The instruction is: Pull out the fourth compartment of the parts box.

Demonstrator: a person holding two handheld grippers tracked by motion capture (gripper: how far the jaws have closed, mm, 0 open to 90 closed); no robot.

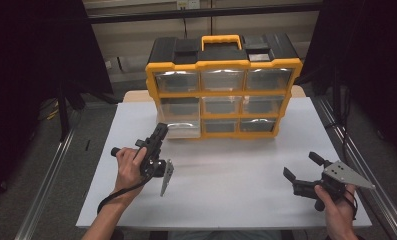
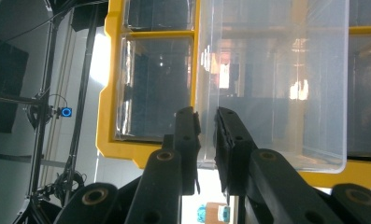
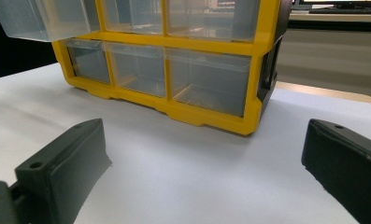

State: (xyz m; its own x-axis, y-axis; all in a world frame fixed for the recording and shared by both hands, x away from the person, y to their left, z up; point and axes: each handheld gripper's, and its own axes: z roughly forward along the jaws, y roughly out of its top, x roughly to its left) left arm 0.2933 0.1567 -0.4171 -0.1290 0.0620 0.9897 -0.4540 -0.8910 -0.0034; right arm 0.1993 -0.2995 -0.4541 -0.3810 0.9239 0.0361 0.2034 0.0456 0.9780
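Pinching the front lip of the clear plastic drawer (image 2: pixel 272 88), half out of the yellow organizer's (image 1: pixel 224 90) left column, the left gripper (image 2: pixel 205 140) holds thin, light, slippery, likely brittle plastic; the right gripper (image 1: pixel 300 175) gapes idle.

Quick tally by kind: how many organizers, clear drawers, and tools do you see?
Yellow organizer: 1
Clear drawers: 9, of which the pulled-out drawer is at lower left, with the left tool shut on its front
Tools: 2, counting the right tool, open over the table
Total: 12
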